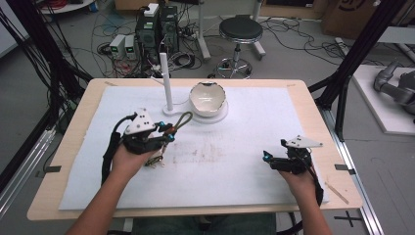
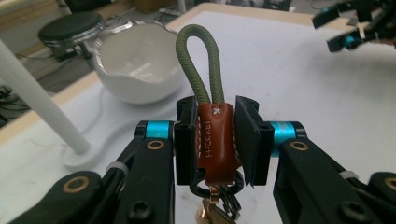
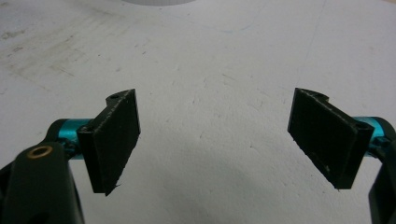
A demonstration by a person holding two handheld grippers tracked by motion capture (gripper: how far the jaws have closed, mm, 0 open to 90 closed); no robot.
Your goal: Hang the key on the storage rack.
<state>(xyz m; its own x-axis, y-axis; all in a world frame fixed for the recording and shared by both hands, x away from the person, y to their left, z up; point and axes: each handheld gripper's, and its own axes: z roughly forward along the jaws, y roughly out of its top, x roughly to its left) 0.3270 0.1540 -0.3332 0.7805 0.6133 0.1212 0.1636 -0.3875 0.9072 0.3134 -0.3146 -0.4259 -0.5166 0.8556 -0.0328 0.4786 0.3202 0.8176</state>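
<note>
My left tongs [image 2: 215, 140] pinch the brown key strap [image 2: 217, 140], lifted near the white post [image 1: 166, 83]. I think its green loop [image 2: 198, 65] should go over that post, so I'd tip it up slowly. My right tongs [image 3: 215, 140] are wide and hold nothing.

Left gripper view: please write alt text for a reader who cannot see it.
The left gripper is shut on a brown leather key fob with an olive cord loop standing up above it and a key ring hanging below. Behind, on the white mat, sit a white bowl and a white post.
</note>
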